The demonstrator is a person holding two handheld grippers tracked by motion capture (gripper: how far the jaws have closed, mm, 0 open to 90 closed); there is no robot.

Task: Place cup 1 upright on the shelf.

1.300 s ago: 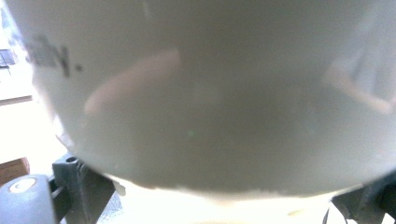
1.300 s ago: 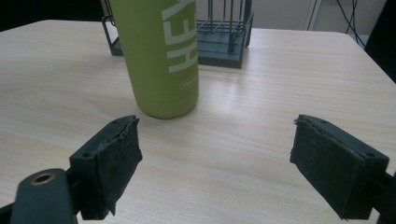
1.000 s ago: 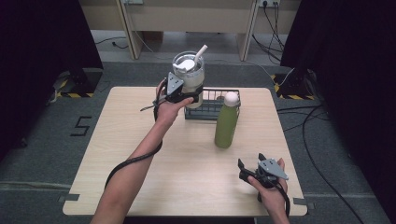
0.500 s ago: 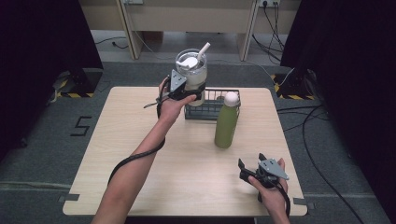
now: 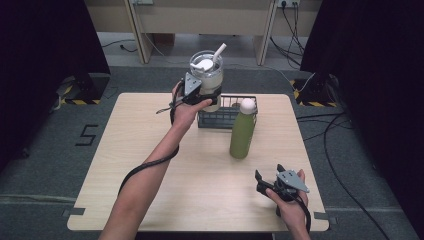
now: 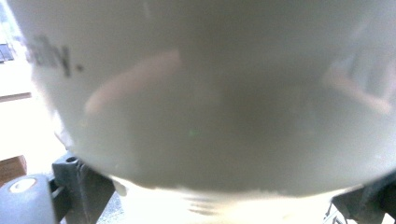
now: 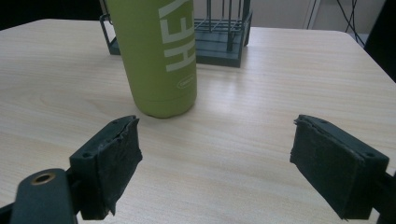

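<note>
Gripping a clear tumbler point(image 5: 206, 75) of milky drink, the left gripper point(image 5: 197, 92) held it raised beyond and above the wire basket point(image 5: 227, 119), its jaws clamped on the cup's lower body. A white straw point(image 5: 218, 52) stuck up from the lid. In the left gripper view the cup wall point(image 6: 201, 93) pressed close against the camera, with a dark jaw at each lower corner.

The right gripper point(image 5: 270, 184) rested low near the table's point(image 5: 150, 175) near edge, jaws spread wide and holding nothing; the green bottle point(image 7: 156, 56) stood ahead of it, slightly to its left, with the basket behind.

Risks, as I judged them: the cup looked smooth and top-heavy, so a grip that low might have let it tip or slip; lowering it carelessly could have caught the basket rim or knocked the bottle standing just beside it.

Count: one tumbler, one straw, one green bottle, one basket, two grippers
</note>
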